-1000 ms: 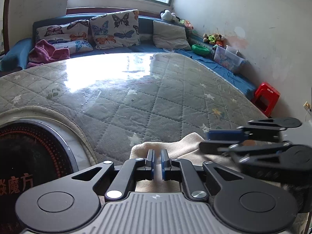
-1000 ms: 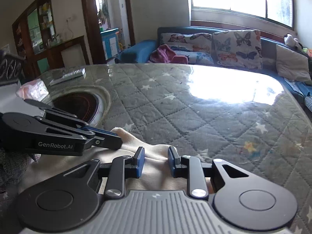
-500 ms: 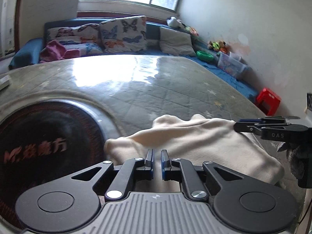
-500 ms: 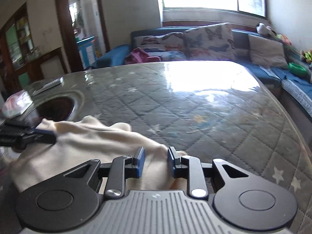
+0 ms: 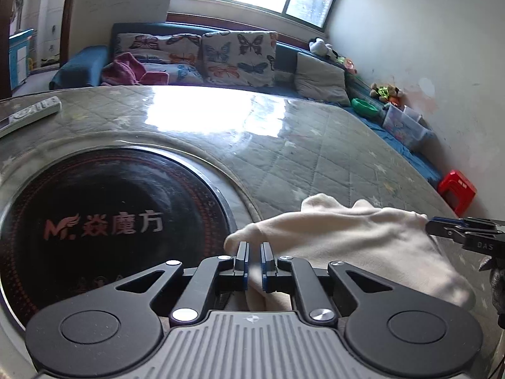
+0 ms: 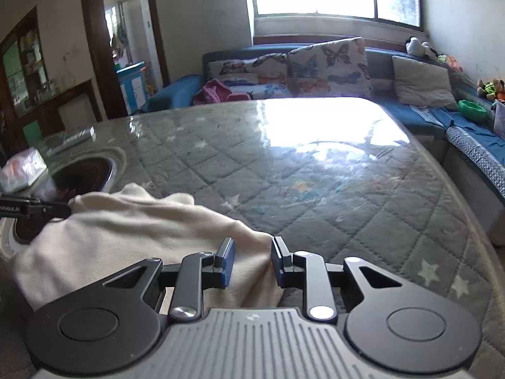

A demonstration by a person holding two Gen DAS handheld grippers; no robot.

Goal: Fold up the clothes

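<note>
The left claw (image 5: 253, 262) has its 2 blue-padded fingers (image 5: 242, 260) pressed nearly together, pinching a fold of the cream garment (image 5: 347, 237) at its left end. The right claw (image 6: 251, 260) stands a little wider, with a thicker bunch of the same cream cloth gripped between its pads at the garment's right end. The garment is stretched between the 2 claws, sagging in soft folds over the near edge of the bench (image 6: 315, 173), which is covered with a grey quilted, star-printed cloth under glossy glass. Left of the garment a round black induction cooktop (image 5: 110, 221) is set into the bench. A white remote control (image 5: 30, 113) lies at the far left. Beyond the bench stands a blue sofa (image 6: 419, 110) with butterfly cushions (image 6: 328, 66).
</note>
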